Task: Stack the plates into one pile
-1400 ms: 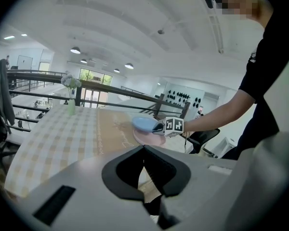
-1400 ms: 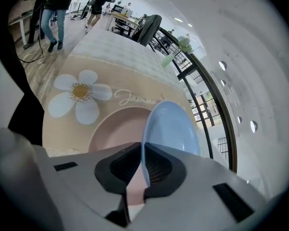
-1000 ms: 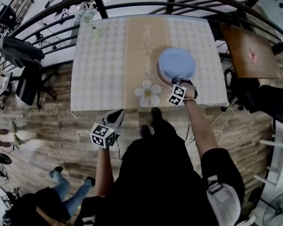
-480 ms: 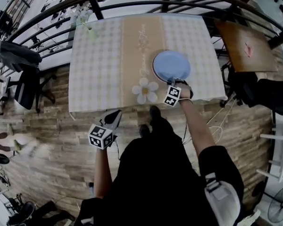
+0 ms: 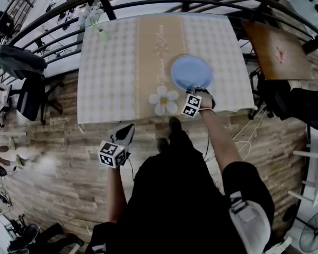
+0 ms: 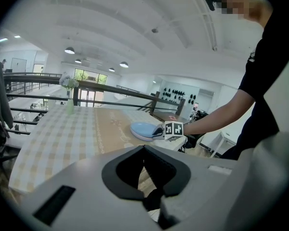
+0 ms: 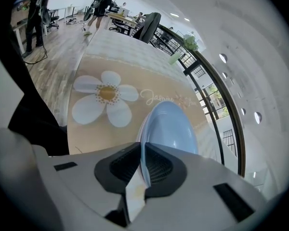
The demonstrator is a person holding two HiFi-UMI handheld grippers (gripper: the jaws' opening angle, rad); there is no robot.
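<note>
Wood-plank floor (image 5: 47,142); table (image 5: 108,73) w/ checked cloth, beige runner (image 5: 156,41), daisy print (image 5: 163,99).
L gripper (image 5: 129,129): off table's near edge, over floor; jaws together, empty.
Blue plate (image 5: 191,72): at runner's rt edge, flat, face up; round, no long axis.
R gripper (image 5: 197,91): clamped on plate's near rim.

The table (image 5: 225,38), under a checked cloth (image 5: 110,62) with a beige runner (image 5: 158,46), carries a blue plate (image 5: 191,72) and a flower vase (image 5: 104,36).
</note>
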